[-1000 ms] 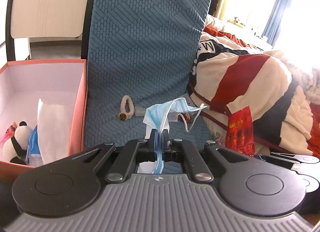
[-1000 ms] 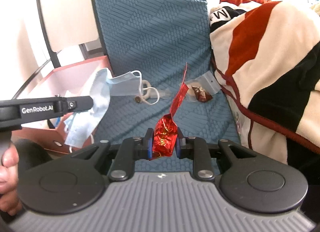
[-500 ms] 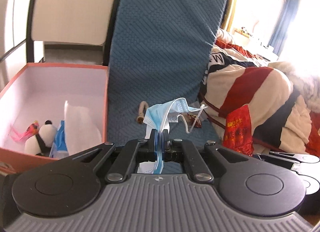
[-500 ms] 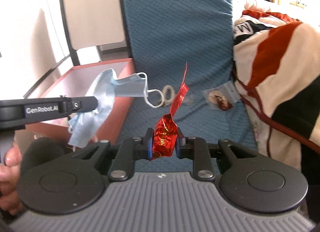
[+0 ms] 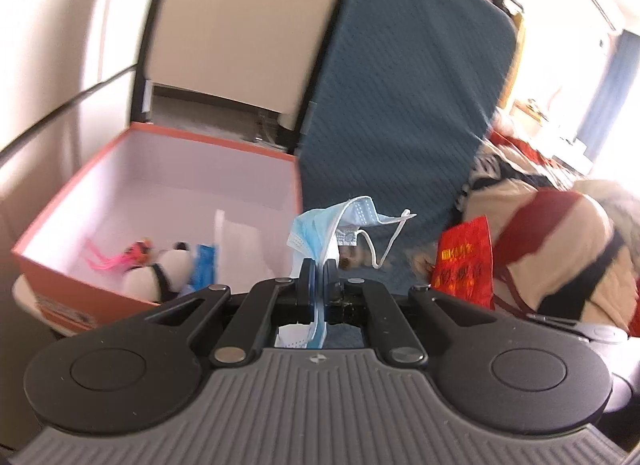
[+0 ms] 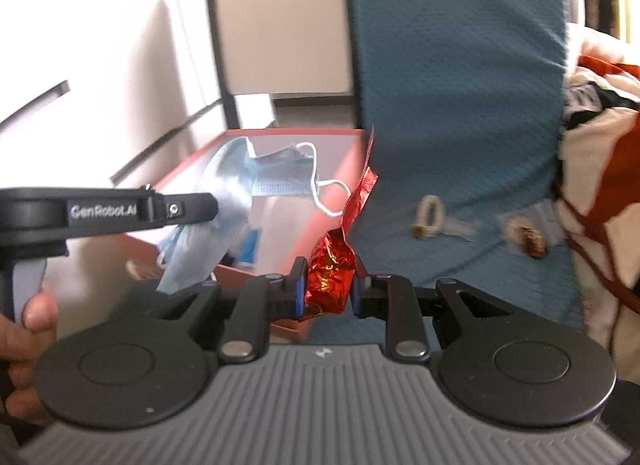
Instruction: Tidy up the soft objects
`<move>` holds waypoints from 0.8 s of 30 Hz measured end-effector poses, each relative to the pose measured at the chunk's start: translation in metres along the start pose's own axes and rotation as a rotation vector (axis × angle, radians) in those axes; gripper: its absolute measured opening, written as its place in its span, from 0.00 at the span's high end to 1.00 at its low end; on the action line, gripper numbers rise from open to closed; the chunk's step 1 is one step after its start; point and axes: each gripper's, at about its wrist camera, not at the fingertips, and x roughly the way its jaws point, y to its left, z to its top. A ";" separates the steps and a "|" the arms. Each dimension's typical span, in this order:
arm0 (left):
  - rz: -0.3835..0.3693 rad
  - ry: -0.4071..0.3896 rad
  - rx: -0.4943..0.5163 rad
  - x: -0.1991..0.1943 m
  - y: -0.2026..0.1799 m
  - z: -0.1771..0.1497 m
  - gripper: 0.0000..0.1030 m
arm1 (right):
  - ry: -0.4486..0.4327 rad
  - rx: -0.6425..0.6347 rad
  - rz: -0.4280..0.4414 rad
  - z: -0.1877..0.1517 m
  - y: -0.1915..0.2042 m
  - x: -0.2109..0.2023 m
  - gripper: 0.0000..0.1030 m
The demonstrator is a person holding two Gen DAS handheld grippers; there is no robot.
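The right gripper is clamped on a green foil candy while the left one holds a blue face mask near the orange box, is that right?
Not quite: the foil candy in the right gripper is red, not green, as the right wrist view shows. The rest stands: the left gripper holds the blue face mask near the orange box.

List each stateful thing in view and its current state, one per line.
Left tongs: shut on the face mask.
Face mask: pinched, hanging crumpled, ear loop dangling.
Right tongs: shut on the red foil wrapper.
Red foil wrapper: clamped, tail sticking up.
Orange box: open, holding a panda plush.
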 end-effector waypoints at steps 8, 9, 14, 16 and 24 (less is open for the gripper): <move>0.083 -0.028 -0.045 -0.009 0.040 0.011 0.95 | -0.005 -0.041 0.065 0.016 0.026 0.018 0.76; 0.092 -0.034 -0.057 -0.008 0.045 0.014 0.95 | -0.006 -0.049 0.067 0.019 0.028 0.023 0.76; 0.109 -0.035 -0.082 0.008 0.071 0.031 0.96 | 0.008 -0.059 0.083 0.035 0.037 0.053 0.76; 0.111 -0.025 -0.097 0.015 0.080 0.035 0.95 | 0.010 -0.057 0.085 0.041 0.039 0.063 0.76; 0.122 0.071 -0.153 0.060 0.123 0.044 0.95 | 0.066 -0.053 0.093 0.061 0.054 0.117 0.76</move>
